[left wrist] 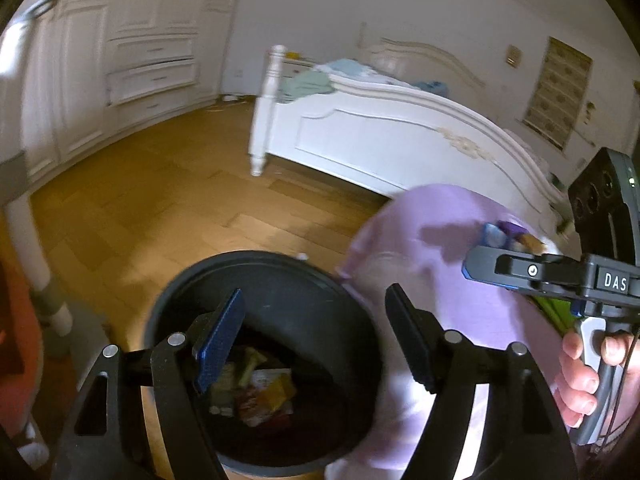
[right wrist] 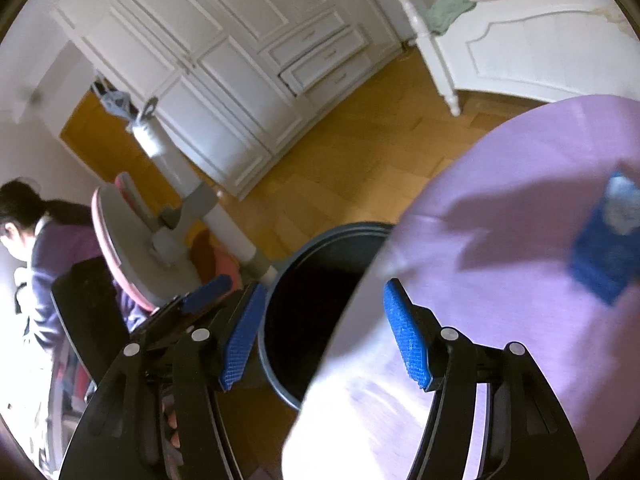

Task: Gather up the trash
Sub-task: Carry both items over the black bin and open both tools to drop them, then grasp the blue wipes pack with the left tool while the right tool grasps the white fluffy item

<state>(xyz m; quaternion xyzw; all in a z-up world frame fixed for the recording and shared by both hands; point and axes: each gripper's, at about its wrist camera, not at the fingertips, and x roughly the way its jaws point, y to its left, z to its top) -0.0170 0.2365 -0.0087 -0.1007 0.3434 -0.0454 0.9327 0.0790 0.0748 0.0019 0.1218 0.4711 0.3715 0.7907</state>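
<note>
Trash sits at bottom of black bin, at 6 o'clock. My left gripper and right gripper both gape, nothing held — drop step looks done. Next: find more on purple table at 3 o'clock — maybe blue packet.

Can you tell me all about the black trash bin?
The trash bin is round, dark and looks like plastic, with a thick rim and no lid. It stands upright on the wooden floor, beside the purple table. Inside lie colourful wrappers at the bottom. Nothing grips it.
</note>
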